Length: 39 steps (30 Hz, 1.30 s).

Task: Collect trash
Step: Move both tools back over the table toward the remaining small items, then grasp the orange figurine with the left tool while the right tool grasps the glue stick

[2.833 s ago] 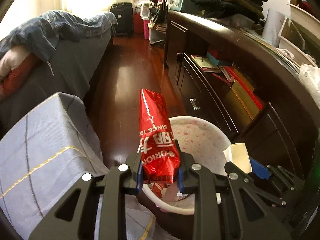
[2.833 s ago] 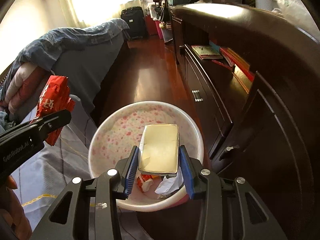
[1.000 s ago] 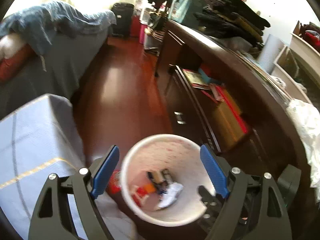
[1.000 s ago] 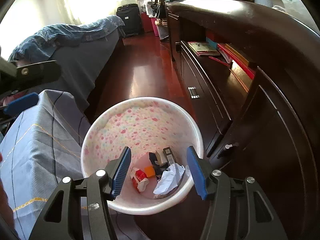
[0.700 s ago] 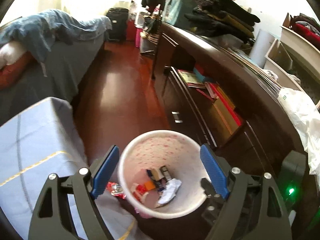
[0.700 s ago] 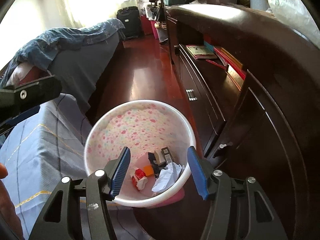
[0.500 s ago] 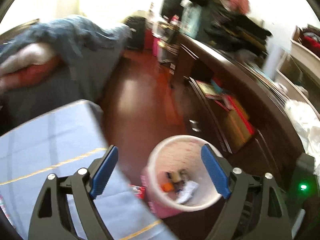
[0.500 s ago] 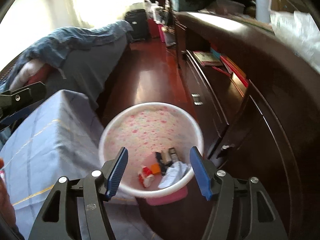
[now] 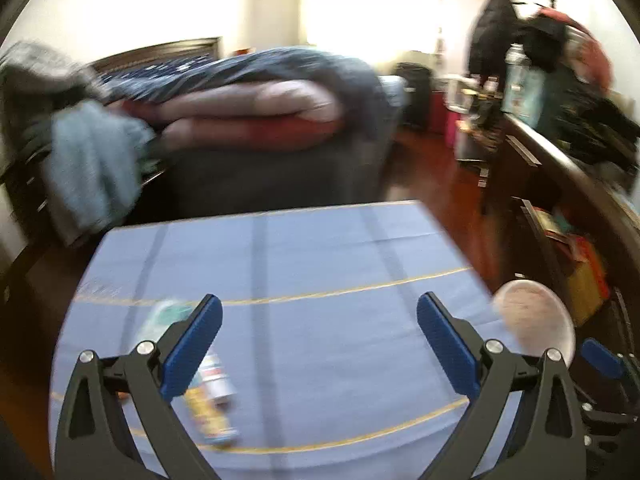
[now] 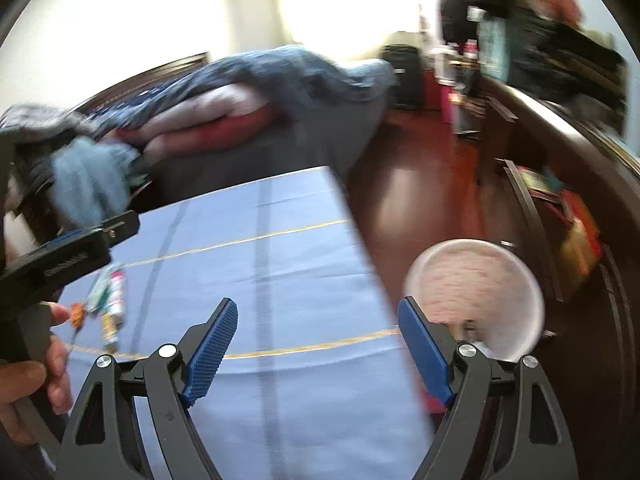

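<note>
Both views are blurred by motion. My left gripper is open and empty above the blue tablecloth. A colourful wrapper lies on the cloth beside its left finger. My right gripper is open and empty over the cloth's right part. The pink-flowered trash bin stands on the floor right of the table; it also shows in the left wrist view. The wrappers lie far left in the right wrist view, below the left gripper's body.
A bed piled with blankets stands behind the table. A dark wooden cabinet with shelves of books runs along the right. Red-brown wooden floor lies between bed, table and cabinet. A black suitcase stands far back.
Both grippers let go of their trash into the bin, opened, and have swung left from the bin to over the table. The bin now sits at the right of both views.
</note>
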Available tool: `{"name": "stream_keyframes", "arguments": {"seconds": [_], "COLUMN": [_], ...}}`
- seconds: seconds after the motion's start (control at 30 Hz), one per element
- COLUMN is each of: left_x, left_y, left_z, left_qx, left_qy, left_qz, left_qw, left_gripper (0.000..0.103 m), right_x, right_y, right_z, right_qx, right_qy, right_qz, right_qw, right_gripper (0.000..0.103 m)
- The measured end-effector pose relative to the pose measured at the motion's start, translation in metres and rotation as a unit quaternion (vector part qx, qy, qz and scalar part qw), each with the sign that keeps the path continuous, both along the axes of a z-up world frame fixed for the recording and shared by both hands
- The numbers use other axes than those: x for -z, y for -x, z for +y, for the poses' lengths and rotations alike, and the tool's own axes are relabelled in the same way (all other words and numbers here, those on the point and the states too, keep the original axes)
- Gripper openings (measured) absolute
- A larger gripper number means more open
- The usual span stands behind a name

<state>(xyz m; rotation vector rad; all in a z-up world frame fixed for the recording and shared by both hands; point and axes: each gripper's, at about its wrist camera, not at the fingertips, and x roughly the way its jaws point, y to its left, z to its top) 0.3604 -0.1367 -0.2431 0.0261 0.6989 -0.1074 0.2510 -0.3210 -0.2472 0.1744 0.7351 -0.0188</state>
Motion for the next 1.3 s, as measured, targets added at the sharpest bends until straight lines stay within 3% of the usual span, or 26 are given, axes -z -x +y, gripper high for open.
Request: {"name": "stream_keyframes", "arguments": {"seconds": [0.17,0.27,0.37,0.47,0.63,0.83,1.1,1.17,1.3], "left_x": [0.021,0.036,0.053,0.072,0.091,0.093,0.087,0.085,0.078], "left_y": [-0.003,-0.006,-0.008,-0.015,-0.022,-0.023,-0.009,-0.006,-0.001], "left_z": [0.087,0.127,0.157,0.175,0.19,0.193,0.213,0.22,0.226], "left_qx": [-0.098,-0.139,-0.163,-0.167,-0.165,-0.149,-0.152,-0.153,-0.15], "left_qy": [-0.013,-0.002,0.004,0.017,0.038,0.03,0.066,0.068,0.073], "left_qz": [0.02,0.04,0.061,0.091,0.11,0.102,0.09,0.087,0.078], "left_qw": [0.9949,0.9895,0.9848,0.9816,0.9793,0.9831,0.9821,0.9821,0.9828], "left_gripper": [0.098,0.096,0.082,0.069,0.059,0.028,0.027,0.027,0.027], "right_x": [0.007,0.009,0.01,0.012,0.016,0.023,0.037,0.042,0.052], "right_y": [-0.012,-0.013,-0.014,-0.016,-0.022,-0.043,-0.082,-0.091,-0.103], "right_z": [0.062,0.092,0.113,0.131,0.151,0.171,0.215,0.225,0.241], "right_qx": [-0.065,-0.095,-0.116,-0.132,-0.146,-0.161,-0.18,-0.185,-0.191], "right_qy": [0.007,0.015,0.02,0.029,0.039,0.035,0.044,0.048,0.049], "right_qz": [0.012,0.015,0.018,0.021,0.026,0.035,0.043,0.05,0.061], "right_qw": [0.998,0.995,0.993,0.991,0.988,0.986,0.982,0.98,0.978], "right_gripper": [0.082,0.082,0.082,0.082,0.082,0.082,0.072,0.065,0.064]}}
